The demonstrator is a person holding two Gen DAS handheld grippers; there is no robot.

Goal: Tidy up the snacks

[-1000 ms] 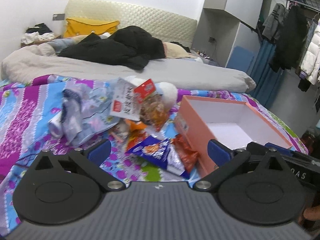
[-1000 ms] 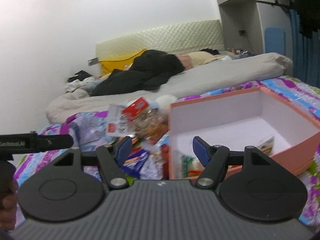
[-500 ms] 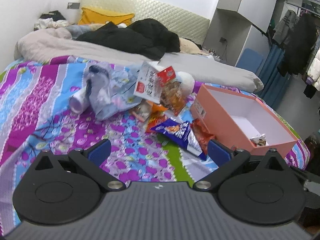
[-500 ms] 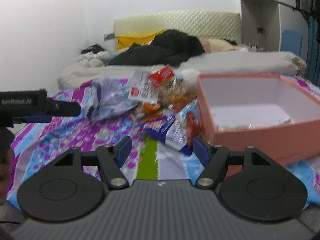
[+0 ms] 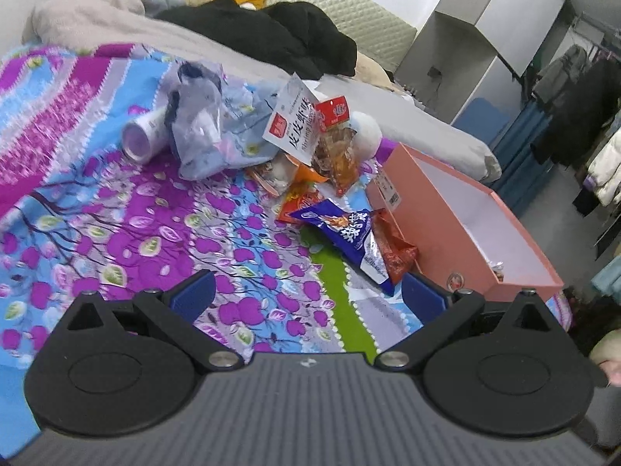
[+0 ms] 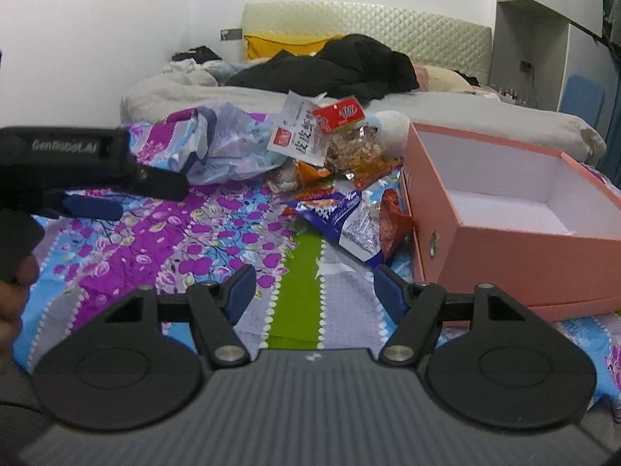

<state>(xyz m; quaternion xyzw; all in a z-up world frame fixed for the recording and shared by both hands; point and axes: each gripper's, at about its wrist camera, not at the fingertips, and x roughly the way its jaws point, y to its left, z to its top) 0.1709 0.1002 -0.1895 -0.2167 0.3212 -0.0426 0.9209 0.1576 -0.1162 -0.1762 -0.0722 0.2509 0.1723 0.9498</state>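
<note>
A heap of snack packets lies on the flowered bedspread: a blue packet (image 5: 341, 229) (image 6: 341, 217), a red packet (image 5: 396, 248) (image 6: 392, 221) against the box, a white packet with red label (image 5: 295, 128) (image 6: 299, 132), and a clear bag of brown snacks (image 5: 337, 151) (image 6: 357, 143). An open pink box (image 5: 434, 202) (image 6: 524, 248) stands to their right, a few small packets in its near corner. My left gripper (image 5: 306, 295) is open and empty, short of the heap. My right gripper (image 6: 314, 291) is open and empty too, near the box's front corner. The left gripper (image 6: 89, 206) also shows at that view's left edge.
A crumpled pale blue plastic bag (image 5: 205, 132) (image 6: 229, 143) and a white tube (image 5: 141, 138) lie left of the heap. Behind are a grey duvet (image 6: 248, 97), black clothes (image 6: 349, 66) and a yellow pillow (image 6: 279, 44). Hanging clothes (image 5: 582, 73) fill the right.
Both grippers have pulled back from the box and heap and sunk lower, rolling slightly. The snacks now lie farther ahead. Both stay open and empty.
</note>
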